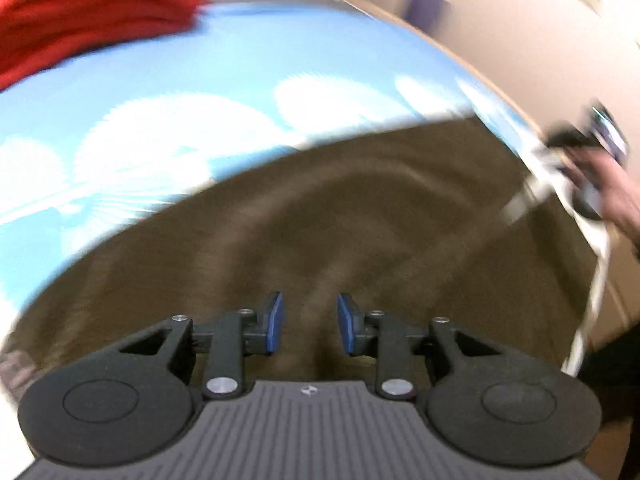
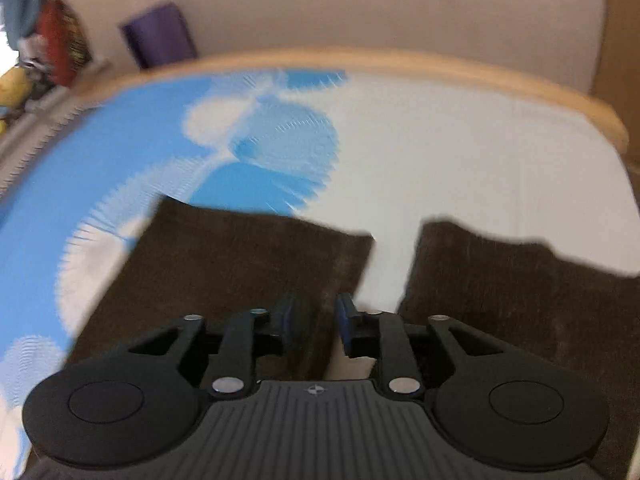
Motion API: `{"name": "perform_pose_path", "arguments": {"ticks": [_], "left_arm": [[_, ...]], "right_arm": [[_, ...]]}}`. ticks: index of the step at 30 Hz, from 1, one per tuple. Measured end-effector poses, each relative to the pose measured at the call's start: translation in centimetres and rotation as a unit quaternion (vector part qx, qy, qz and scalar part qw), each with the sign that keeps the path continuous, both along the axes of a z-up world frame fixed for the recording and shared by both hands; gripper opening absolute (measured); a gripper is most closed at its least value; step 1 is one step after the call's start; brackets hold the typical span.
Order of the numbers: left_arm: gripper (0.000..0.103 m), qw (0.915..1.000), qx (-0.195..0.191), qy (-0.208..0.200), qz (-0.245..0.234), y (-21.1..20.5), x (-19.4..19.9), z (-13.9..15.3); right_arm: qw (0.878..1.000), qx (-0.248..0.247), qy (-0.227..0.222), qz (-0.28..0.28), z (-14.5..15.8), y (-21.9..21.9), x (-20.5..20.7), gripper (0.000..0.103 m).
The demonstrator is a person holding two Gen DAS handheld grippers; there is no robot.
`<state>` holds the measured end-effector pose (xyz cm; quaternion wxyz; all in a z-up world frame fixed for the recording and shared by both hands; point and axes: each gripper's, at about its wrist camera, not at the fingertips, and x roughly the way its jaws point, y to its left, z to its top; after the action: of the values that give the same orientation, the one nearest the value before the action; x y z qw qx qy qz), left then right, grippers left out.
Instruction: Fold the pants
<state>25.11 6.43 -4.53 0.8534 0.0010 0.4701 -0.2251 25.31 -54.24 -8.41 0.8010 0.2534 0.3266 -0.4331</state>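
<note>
While the dark brown fabric pants (image 2: 248, 264) lie spread on the blue-and-white patterned sheet (image 1: 168, 92) with both legs apart, folding seems barely begun. Left gripper (image 1: 310, 322) hovers over them, unclenched and empty; right gripper (image 2: 314, 322), blurred, appears parted around a leg edge.

Surface I'm working over: a bed (image 2: 460, 152) with a blue-and-white patterned sheet (image 1: 200, 92), pale wooden rim (image 2: 400, 62) along its far edge. Brown pants (image 1: 320, 208) lie spread flat on the sheet, near side; from the right wrist I see two legs (image 2: 248, 256) apart, white sheet between them. Red folded cloth (image 1: 88, 12) sits far left on the sheet. Both views motion-blurred.
</note>
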Motion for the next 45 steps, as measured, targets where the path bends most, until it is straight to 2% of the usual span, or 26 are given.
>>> {"name": "perform_pose_path", "arguments": {"ticks": [2,5,8,9,12,16,17,19,21,23,26,27,29,30,31,33,34,36,38,39,40,41,42,44,45], "left_arm": [[0.033,0.9976,0.011,-0.007,0.068,3.8,0.2,0.3],[0.035,0.9842,0.023,0.001,0.176,10.0,0.1,-0.2],[0.048,0.9643,0.011,0.021,0.264,15.4,-0.2,-1.8],[0.049,0.9576,0.01,0.026,0.287,16.8,-0.2,-2.3],[0.051,0.9447,-0.003,0.033,0.326,19.8,-0.1,-4.2],[0.051,0.9305,-0.043,0.052,0.36,22.1,0.6,-7.0],[0.057,0.9268,-0.058,0.053,0.367,22.5,0.8,-7.7],[0.062,0.9229,-0.078,0.055,0.373,22.5,0.7,-8.7],[0.063,0.9291,-0.067,0.042,0.361,21.7,1.1,-8.7],[0.062,0.9382,-0.045,0.039,0.341,20.5,1.5,-8.5],[0.038,0.9481,-0.006,0.018,0.317,19.3,1.6,-8.0],[0.036,0.9489,0.0,0.002,0.315,19.2,1.5,-7.5],[0.036,0.9425,0.05,-0.054,0.326,18.5,1.2,-6.0],[0.036,0.9373,0.064,-0.066,0.336,18.2,1.1,-5.6],[0.037,0.9358,0.067,-0.057,0.341,18.1,1.2,-5.7],[0.043,0.9355,0.06,-0.01,0.348,18.5,1.3,-6.1],[0.043,0.9309,0.059,-0.003,0.361,18.8,1.1,-5.8],[0.043,0.9089,0.069,-0.014,0.411,19.6,-0.1,-3.5],[0.046,0.897,0.056,-0.02,0.438,20.3,-1.5,-1.0],[0.05,0.8955,0.043,-0.01,0.443,20.6,-2.2,0.0],[0.054,0.8984,0.03,0.006,0.438,20.7,-2.7,0.6],[0.062,0.9031,0.021,0.022,0.428,20.6,-3.3,1.0],[0.065,0.9097,0.022,0.039,0.413,20.3,-4.1,1.3],[0.068,0.9246,0.045,0.054,0.374,19.1,-5.9,1.5],[0.075,0.9328,0.057,0.059,0.351,18.3,-7.2,1.3]], "right_arm": [[0.999,-0.004,-0.009,0.053,2.4,2.2,-0.2,0.039],[0.985,0.002,-0.04,0.166,6.6,7.0,-1.3,0.042],[0.96,0.013,-0.068,0.272,10.5,12.1,-3.7,0.047],[0.949,0.011,-0.076,0.307,11.7,13.9,-4.8,0.048],[0.915,-0.004,-0.088,0.394,13.6,18.0,-7.7,0.05],[0.885,-0.054,-0.073,0.457,13.9,20.2,-10.0,0.053],[0.884,-0.059,-0.066,0.459,13.5,20.3,-10.3,0.054],[0.889,-0.041,-0.054,0.452,11.6,19.7,-10.6,0.053],[0.903,0.004,-0.01,0.43,9.1,18.5,-9.5,0.053],[0.904,0.028,-0.015,0.427,8.5,18.3,-9.1,0.051],[0.904,-0.005,-0.006,0.428,7.9,18.5,-7.9,0.051],[0.902,-0.013,0.002,0.431,7.7,18.7,-7.7,0.051],[0.902,-0.016,0.005,0.431,7.4,19.1,-7.7,0.051],[0.903,-0.012,0.002,0.43,7.4,19.1,-7.6,0.051],[0.902,-0.01,0.001,0.431,7.5,19.2,-7.5,0.051],[0.901,-0.014,0.001,0.434,7.4,19.7,-7.4,0.051],[0.899,-0.014,0.002,0.437,7.2,19.8,-7.4,0.051],[0.897,-0.017,0.003,0.442,7.2,20.2,-7.4,0.051],[0.895,-0.022,0.003,0.445,7.4,20.4,-7.3,0.051],[0.895,-0.024,0.002,0.446,7.5,20.5,-7.4,0.051],[0.894,-0.024,0.001,0.447,7.7,20.5,-7.4,0.051],[0.895,-0.022,-0.001,0.446,7.8,20.6,-7.4,0.051],[0.895,-0.02,-0.004,0.445,7.9,20.6,-7.5,0.051],[0.896,-0.014,-0.015,0.443,8.4,20.5,-7.8,0.051],[0.896,-0.014,-0.021,0.442,8.7,20.5,-8.1,0.051]]}}
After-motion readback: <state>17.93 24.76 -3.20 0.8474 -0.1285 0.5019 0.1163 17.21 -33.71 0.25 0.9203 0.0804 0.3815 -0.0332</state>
